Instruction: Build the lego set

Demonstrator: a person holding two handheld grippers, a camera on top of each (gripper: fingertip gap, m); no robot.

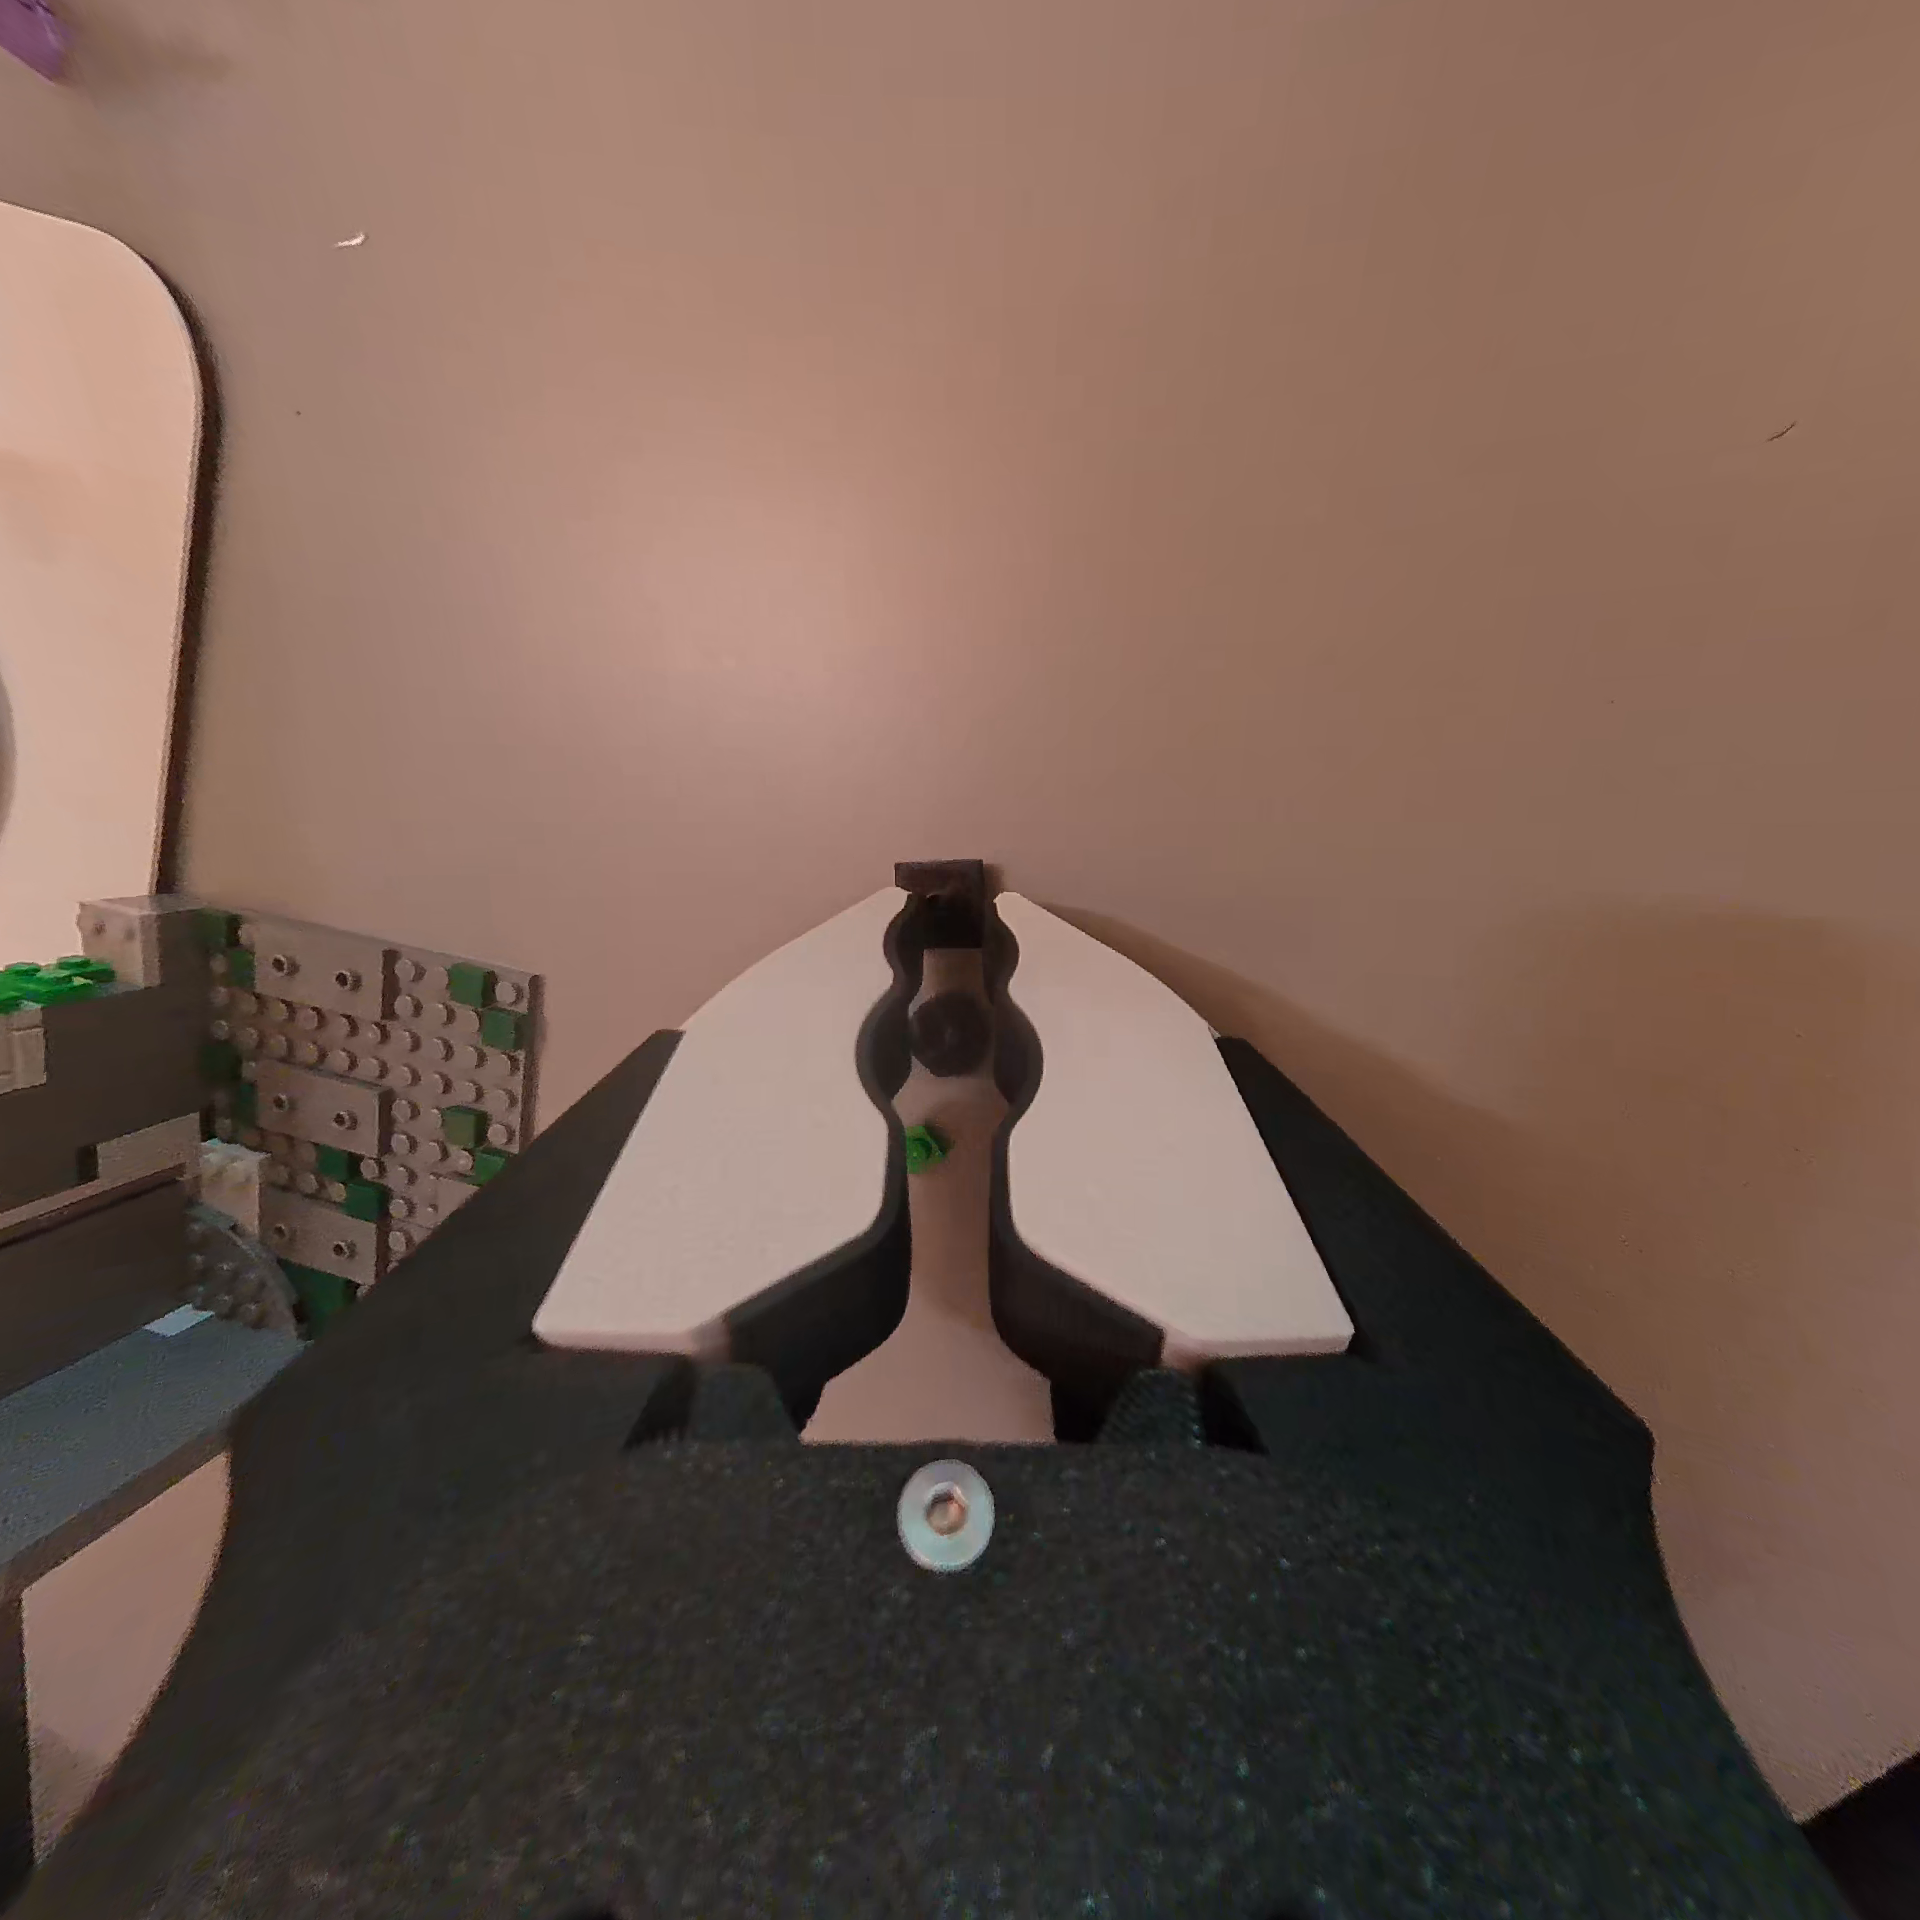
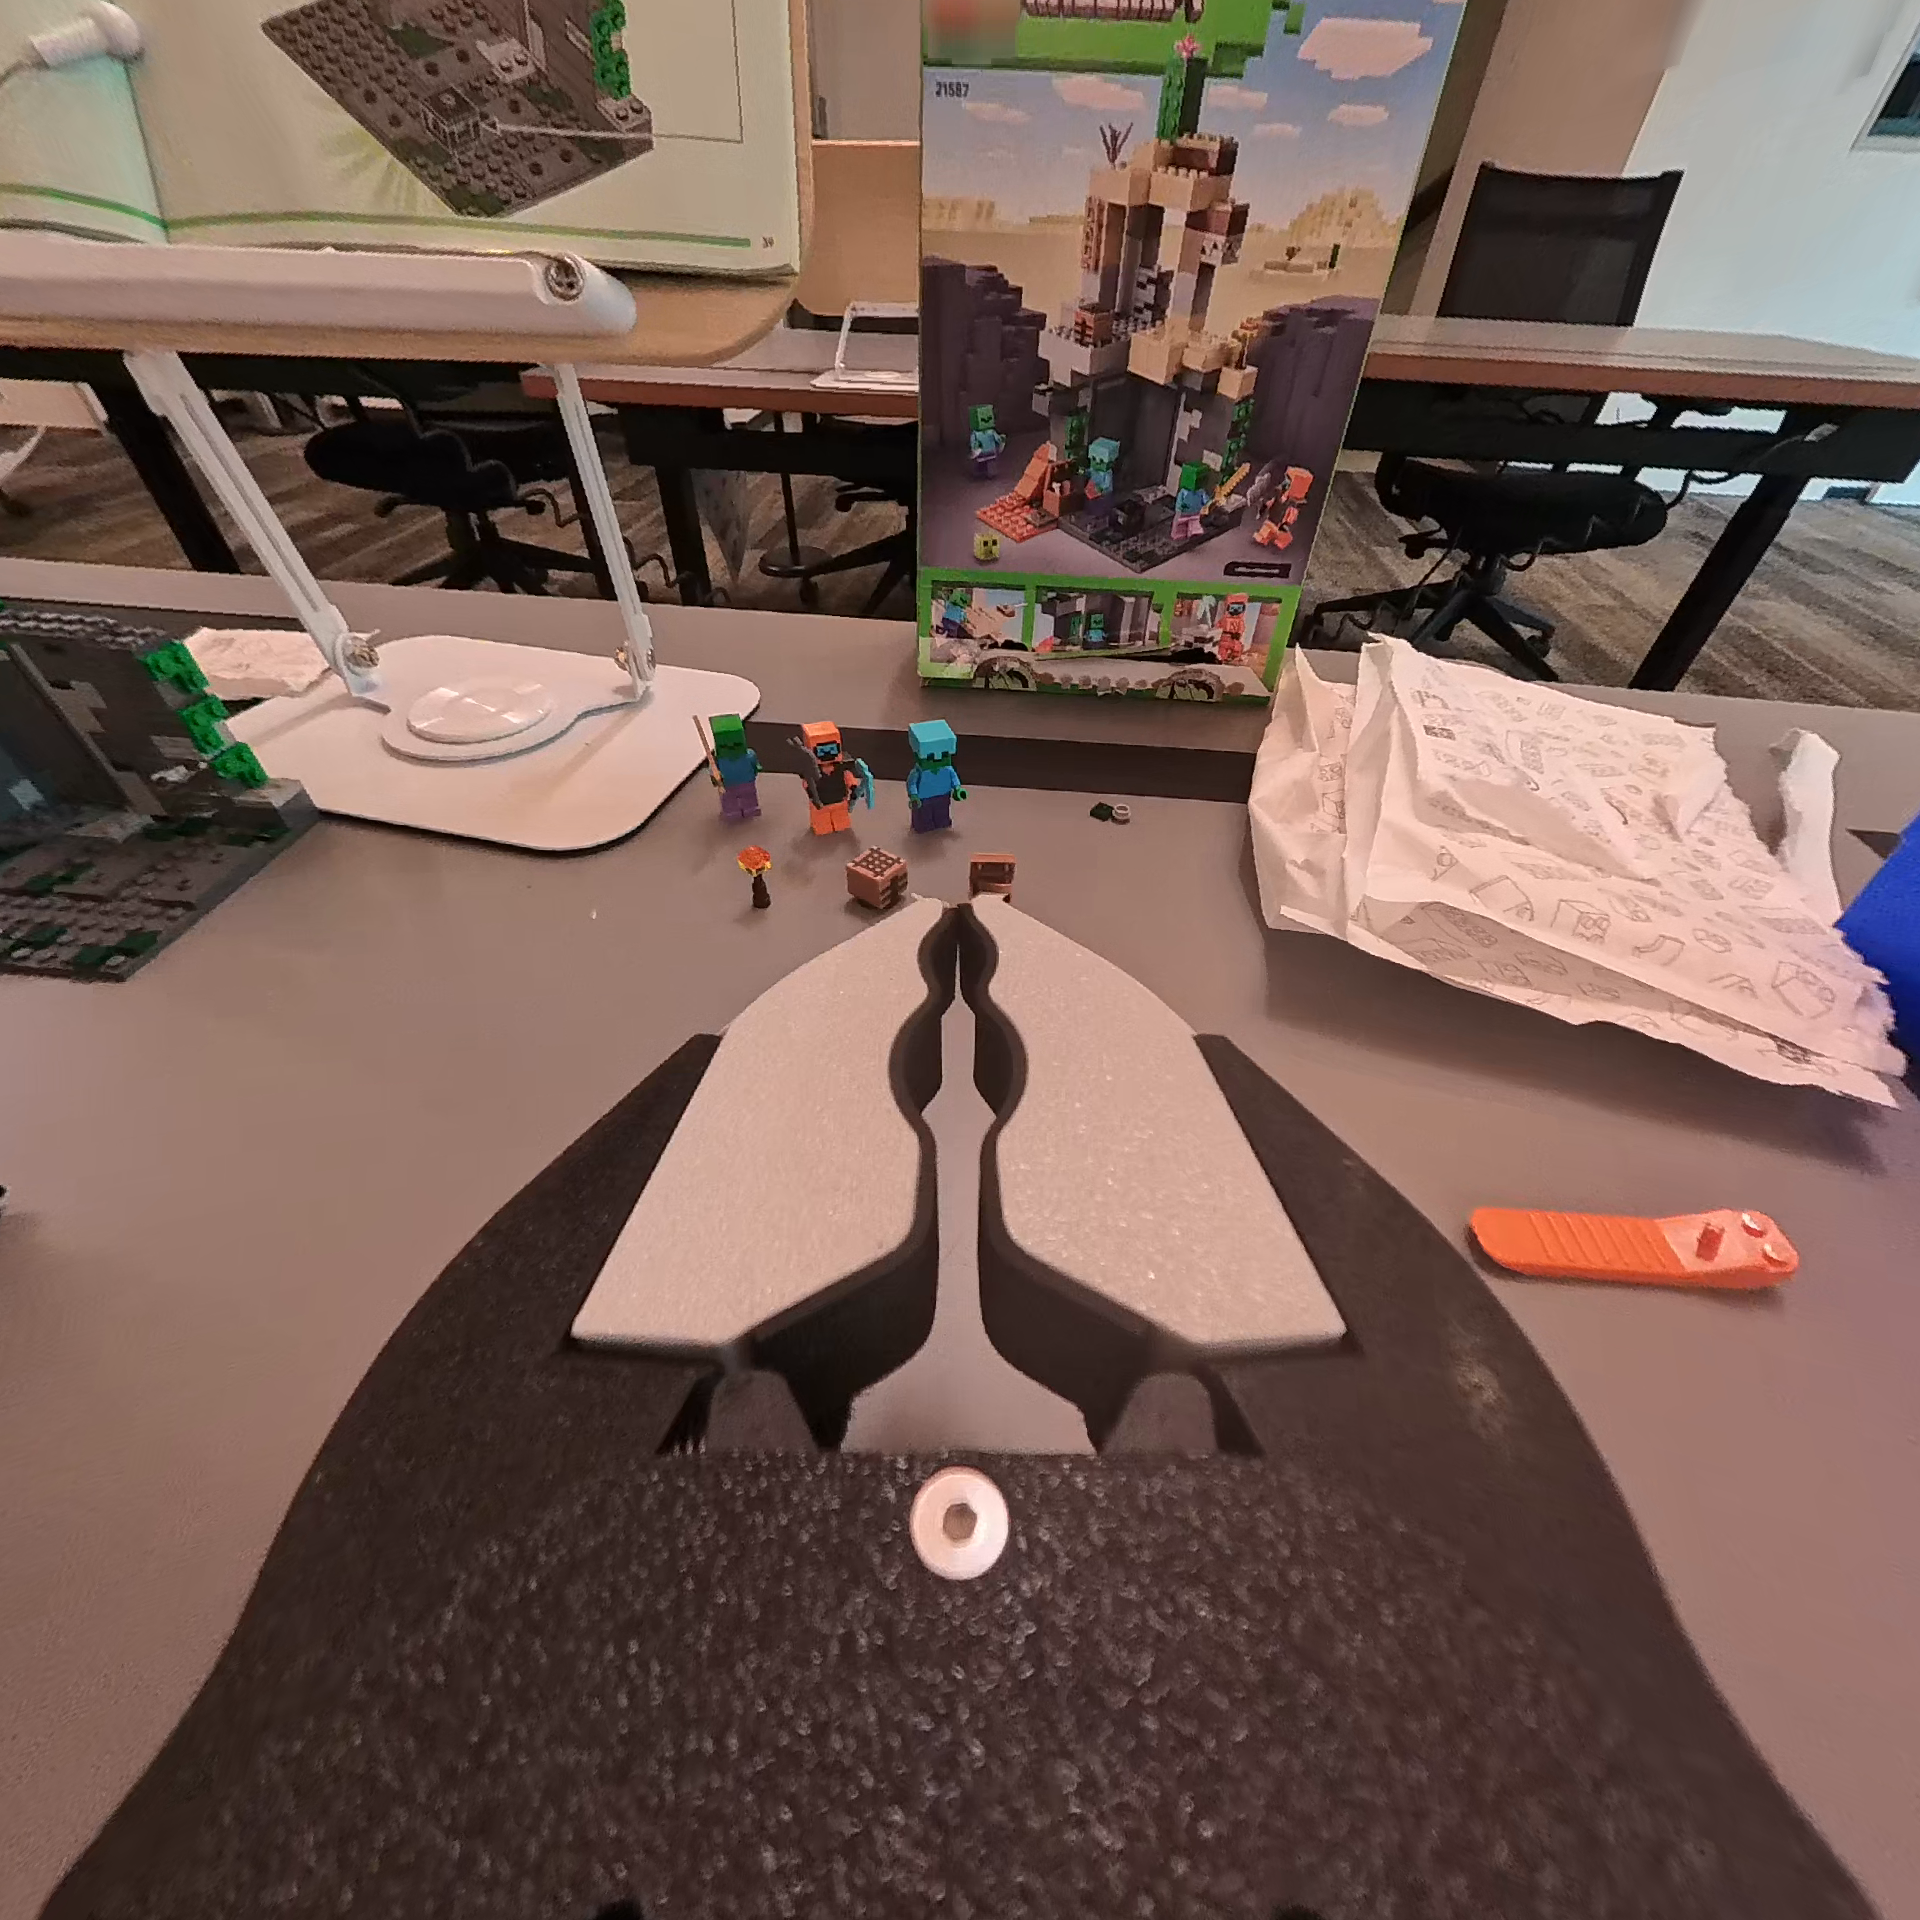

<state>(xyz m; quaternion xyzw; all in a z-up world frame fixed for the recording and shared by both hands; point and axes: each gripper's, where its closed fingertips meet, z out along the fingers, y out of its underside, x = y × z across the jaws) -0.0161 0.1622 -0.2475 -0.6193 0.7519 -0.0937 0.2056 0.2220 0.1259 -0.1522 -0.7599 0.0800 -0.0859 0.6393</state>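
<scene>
My left claw (image 1: 940, 891) pinches a small dark brick (image 1: 939, 876); I'd carry it level to the grey model (image 1: 343, 1081), right claw (image 2: 957, 914) closed empty.

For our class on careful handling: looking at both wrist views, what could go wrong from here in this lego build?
1. The left tool pinches a small dark piece only at its tips; it could slip out.
2. A tiny green piece lies below that tool, easily knocked or lost.
3. The shut right tool sits close to the small brown block and three minifigures; moving forward may topple them.
</scene>
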